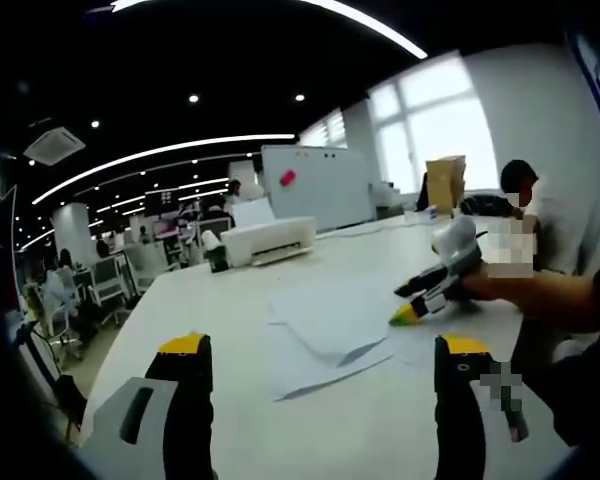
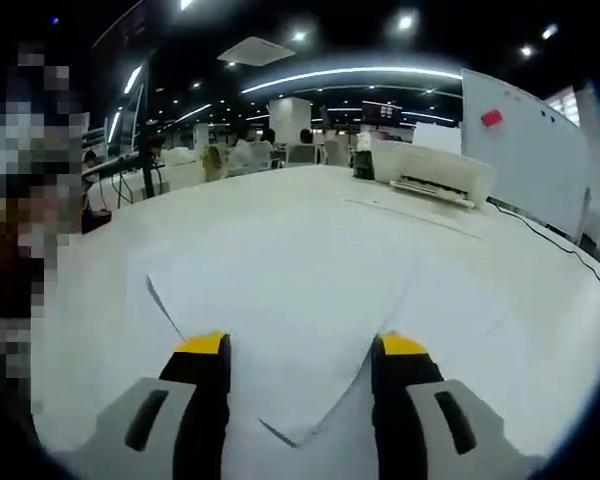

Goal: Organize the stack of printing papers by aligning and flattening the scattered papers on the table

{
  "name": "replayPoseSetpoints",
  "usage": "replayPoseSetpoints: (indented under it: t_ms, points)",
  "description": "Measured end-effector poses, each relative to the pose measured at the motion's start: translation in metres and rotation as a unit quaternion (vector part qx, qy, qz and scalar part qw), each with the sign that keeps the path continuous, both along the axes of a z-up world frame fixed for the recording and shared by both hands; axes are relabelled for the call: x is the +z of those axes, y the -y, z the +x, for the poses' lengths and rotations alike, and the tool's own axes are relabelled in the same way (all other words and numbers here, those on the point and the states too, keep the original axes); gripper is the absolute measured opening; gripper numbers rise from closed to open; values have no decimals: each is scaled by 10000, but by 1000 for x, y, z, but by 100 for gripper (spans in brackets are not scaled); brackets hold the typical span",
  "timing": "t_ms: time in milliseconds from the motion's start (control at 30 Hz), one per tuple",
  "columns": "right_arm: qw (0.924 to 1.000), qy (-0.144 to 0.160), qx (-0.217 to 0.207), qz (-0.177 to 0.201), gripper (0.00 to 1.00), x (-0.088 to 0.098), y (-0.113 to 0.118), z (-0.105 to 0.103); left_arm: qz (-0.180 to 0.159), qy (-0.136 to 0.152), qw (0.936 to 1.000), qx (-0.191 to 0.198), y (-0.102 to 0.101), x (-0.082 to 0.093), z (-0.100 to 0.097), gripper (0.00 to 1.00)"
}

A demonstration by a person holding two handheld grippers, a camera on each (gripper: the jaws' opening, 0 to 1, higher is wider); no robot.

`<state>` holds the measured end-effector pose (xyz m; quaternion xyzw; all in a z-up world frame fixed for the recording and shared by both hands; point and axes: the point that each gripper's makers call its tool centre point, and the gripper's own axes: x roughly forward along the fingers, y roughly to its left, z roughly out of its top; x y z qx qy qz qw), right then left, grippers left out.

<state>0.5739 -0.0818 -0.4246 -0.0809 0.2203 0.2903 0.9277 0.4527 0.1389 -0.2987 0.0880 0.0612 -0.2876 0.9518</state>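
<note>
On the white table (image 1: 230, 400) I see the printing papers (image 1: 325, 330) lying fanned and askew, near its middle; my left gripper (image 1: 320, 365) hovers short of them, jaws spread wide; my right gripper (image 2: 302, 350) sits low over the sheets (image 2: 280, 290), jaws apart, nothing pinched; a white printer (image 1: 268, 240) stands beyond, before a whiteboard (image 1: 315, 185).

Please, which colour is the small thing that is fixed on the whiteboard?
The magnet on the whiteboard is red to pink, best seen in the right gripper view.
</note>
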Motion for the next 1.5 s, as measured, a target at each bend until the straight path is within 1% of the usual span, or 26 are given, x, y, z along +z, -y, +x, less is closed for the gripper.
replayPoseSetpoints:
  t_ms: [67, 167, 200, 300, 433, 533, 600, 733, 867, 1033, 1167, 1367, 1500]
  points:
    - [9998, 128, -23, -122, 40, 2, 4, 3, 2, 2, 10000, -3, 0, 0, 0, 94]
    - [9991, 273, -79, -306, 25, 4, 11, 6, 7, -5, 10000, -14, 1, -1, 0, 94]
    - [9991, 295, -90, -304, 22, 4, 11, 7, 10, -5, 10000, -17, 2, -1, 0, 94]
    - [9991, 294, -135, -260, 19, 3, 14, 8, 15, -5, 10000, -21, 2, -1, 0, 94]
    - [9990, 313, -116, -300, 11, 2, 15, 7, 34, -17, 10000, -24, 3, -2, 0, 94]
    - [9989, 335, -101, -325, 8, 2, 14, 7, 34, -15, 10000, -31, 3, -1, 0, 94]
    - [9988, 338, -108, -337, 4, 2, 15, 8, 40, -11, 10000, -27, 3, -1, 0, 94]
    - [9991, 321, -111, -235, 0, 2, 15, 7, 41, 1, 10000, -23, 3, 0, 0, 94]
    - [9994, 282, -142, -129, 0, 3, 15, 7, 47, -4, 10000, -20, 3, 0, 1, 94]
    - [9994, 280, -156, -132, 0, 4, 16, 6, 31, 14, 10000, -30, 3, 1, 0, 94]
    - [9991, 388, -144, -124, 0, 9, 16, 4, 33, 11, 10000, -10, 2, 0, 0, 94]
    - [9986, 504, -142, -11, 0, 21, 14, 5, 30, 16, 10000, 5, 1, 1, 0, 94]
    - [9983, 574, -107, -16, 0, 27, 12, 2, 19, 22, 10000, 12, 1, 1, 0, 94]
